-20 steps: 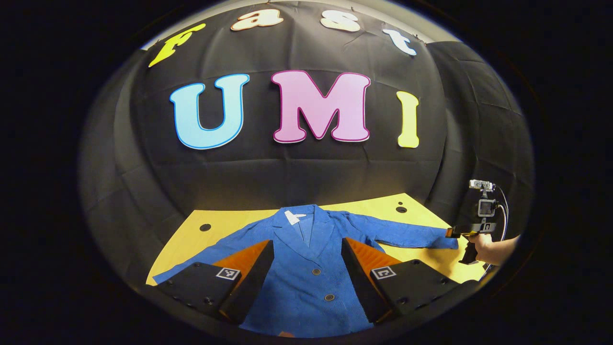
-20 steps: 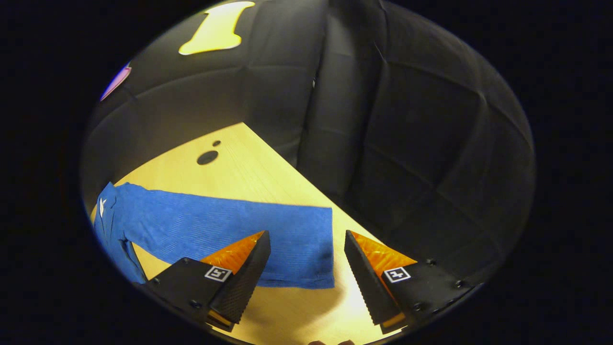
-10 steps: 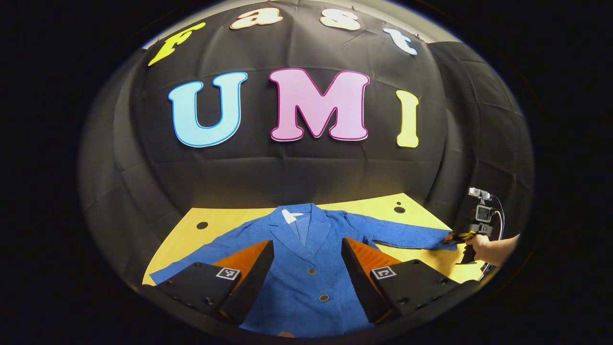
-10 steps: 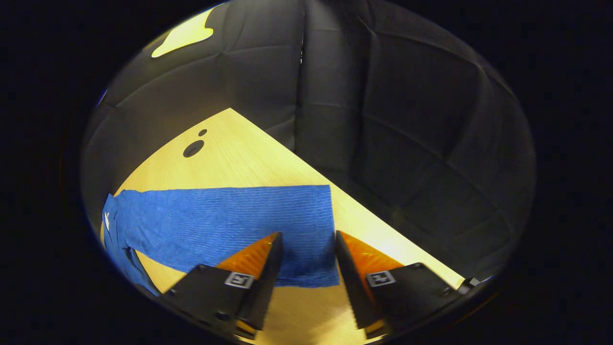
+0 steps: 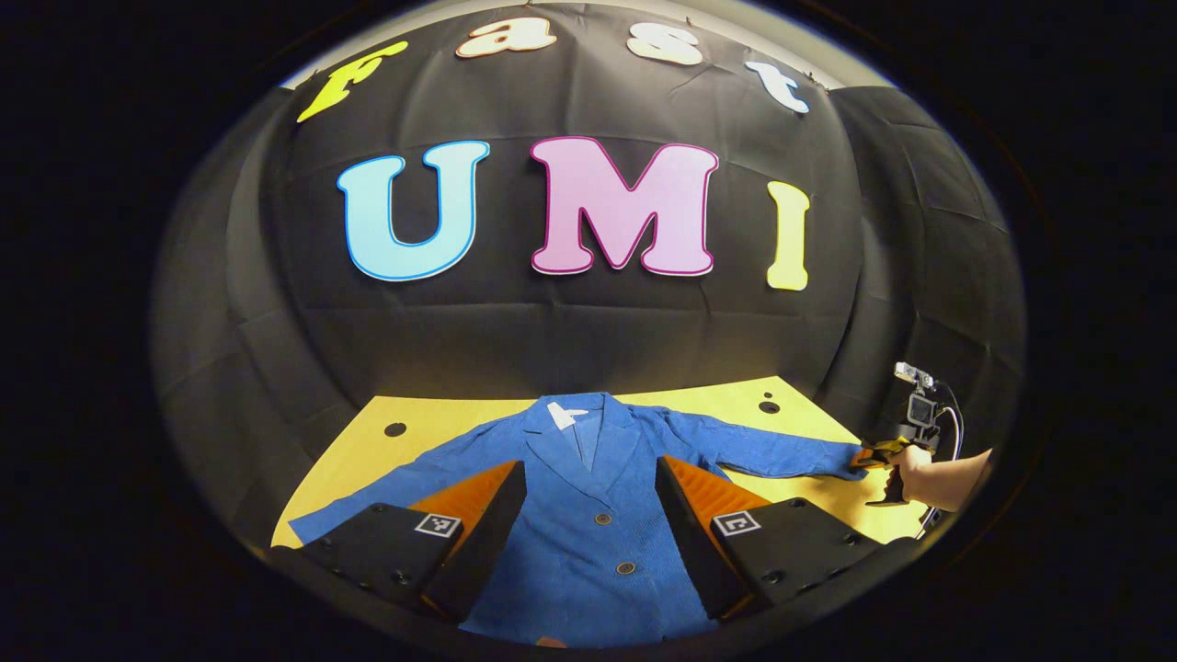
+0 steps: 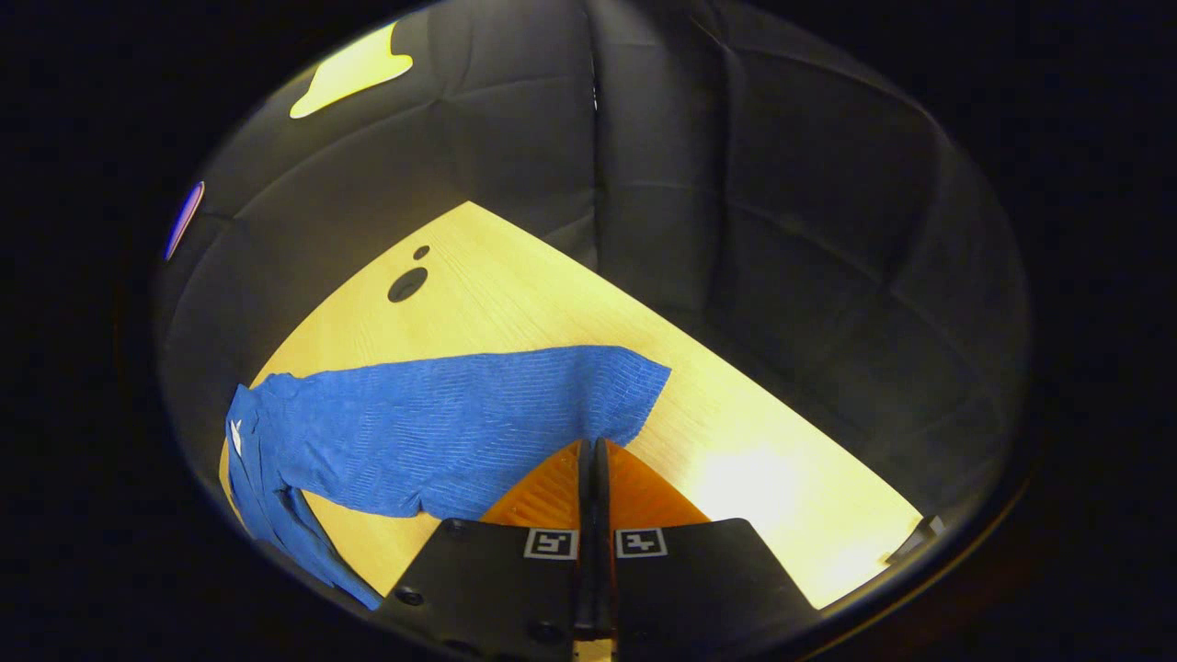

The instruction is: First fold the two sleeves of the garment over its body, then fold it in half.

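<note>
Barely started tbh. The blue ribbed button-up jacket (image 5: 588,515) lies flat on the yellow wooden table (image 6: 736,460), both sleeves spread out. Right gripper (image 6: 593,446) is pinching 1 sleeve cuff (image 6: 616,395); left gripper (image 5: 588,487) hovers spread above the jacket's front. All 3 folds left.

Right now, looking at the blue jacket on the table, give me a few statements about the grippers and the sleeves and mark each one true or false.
1. The right gripper is shut on the cuff of the sleeve. True.
2. The left gripper is clamped on the jacket's collar. False: its fingers stand apart above the jacket, holding nothing.
3. Both sleeves are already folded over the body. False: both lie spread out to the sides on the table.
4. The jacket lies front up, buttons showing. True.
5. A hand holds the far gripper at the sleeve's end. True.
</note>
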Tool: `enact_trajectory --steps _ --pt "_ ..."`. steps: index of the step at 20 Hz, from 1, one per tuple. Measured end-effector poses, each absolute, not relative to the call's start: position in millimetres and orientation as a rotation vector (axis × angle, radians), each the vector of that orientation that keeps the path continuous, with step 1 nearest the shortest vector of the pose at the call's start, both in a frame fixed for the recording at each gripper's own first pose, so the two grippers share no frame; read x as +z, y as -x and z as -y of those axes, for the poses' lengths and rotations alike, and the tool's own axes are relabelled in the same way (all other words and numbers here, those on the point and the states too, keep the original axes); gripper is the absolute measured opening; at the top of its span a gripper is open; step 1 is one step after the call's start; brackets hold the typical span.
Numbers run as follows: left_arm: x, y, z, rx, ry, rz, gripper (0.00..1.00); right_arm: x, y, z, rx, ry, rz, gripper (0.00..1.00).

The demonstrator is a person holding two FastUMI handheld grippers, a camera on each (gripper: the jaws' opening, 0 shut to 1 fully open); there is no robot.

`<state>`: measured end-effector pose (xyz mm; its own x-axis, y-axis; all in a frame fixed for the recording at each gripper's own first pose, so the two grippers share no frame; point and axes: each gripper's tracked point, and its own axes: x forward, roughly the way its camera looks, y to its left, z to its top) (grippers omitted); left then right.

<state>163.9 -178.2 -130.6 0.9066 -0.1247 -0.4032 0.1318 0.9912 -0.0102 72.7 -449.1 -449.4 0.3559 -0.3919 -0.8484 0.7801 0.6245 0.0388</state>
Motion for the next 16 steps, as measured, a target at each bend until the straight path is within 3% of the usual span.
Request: enact_trajectory --steps 9,16 --pt "-119 -141 130 -0.062 0.039 -0.376 0.81 -380 -175 339 -0.554 -0.393 -0.825 0.01" --pt "-120 -102 43 0.117 0.084 -0.378 0.81 -351 -262 207 -0.307 -0.344 -0.814 0.00"
